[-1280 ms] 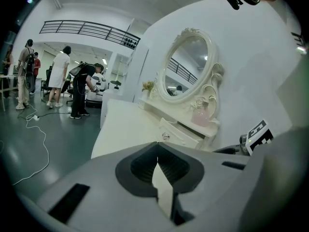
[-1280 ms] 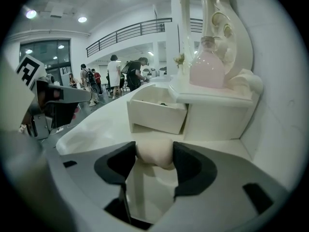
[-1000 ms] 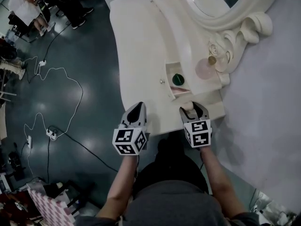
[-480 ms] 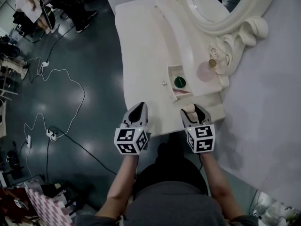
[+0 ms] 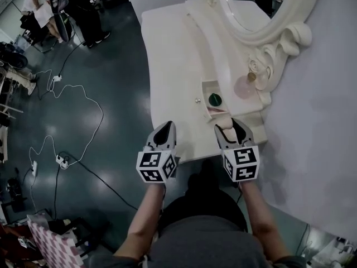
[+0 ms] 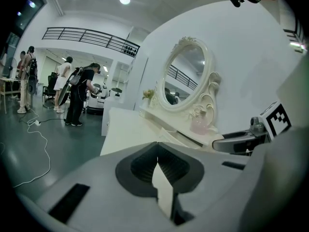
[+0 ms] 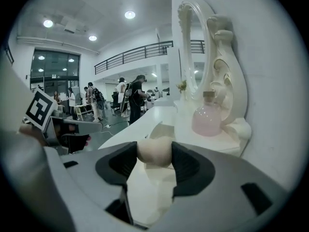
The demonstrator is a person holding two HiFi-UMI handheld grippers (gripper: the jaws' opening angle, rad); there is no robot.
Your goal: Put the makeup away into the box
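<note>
**Makeup sponge clamped in the right gripper, short of the open box**

Makeup sponge (image 7: 154, 152), a matte beige lump rounded like an egg, sits squeezed between the dark ribbed pads of the right gripper (image 5: 228, 127). Each pad presses against one side of it and its soft ends bulge out between them. It hangs over the near end of the vanity table (image 5: 173, 66), whose smooth cream top has a curved front edge.

Just beyond the sponge, set into the table's raised back shelf, is the box (image 5: 206, 87), a small rectangular compartment with white walls, lying open. Inside it rests a round dark-green lid (image 5: 215, 99), and a pale pink item that I cannot identify lies at the end nearest the gripper.

The left gripper (image 6: 157, 149) is held beside the right one, off the table's front edge. Its grey jaws are pressed together tip to tip with nothing between them.

Behind the box, a bulbous pink glass bottle (image 7: 208, 120) with a small gold cap (image 5: 252, 76) stands against the foot of the mirror frame (image 5: 279, 35). That frame is a glossy cream oval, thickly carved with scrolls and a rose. The floor around the table is dark and shiny, with a pale cable (image 5: 83, 102) looping across it.
</note>
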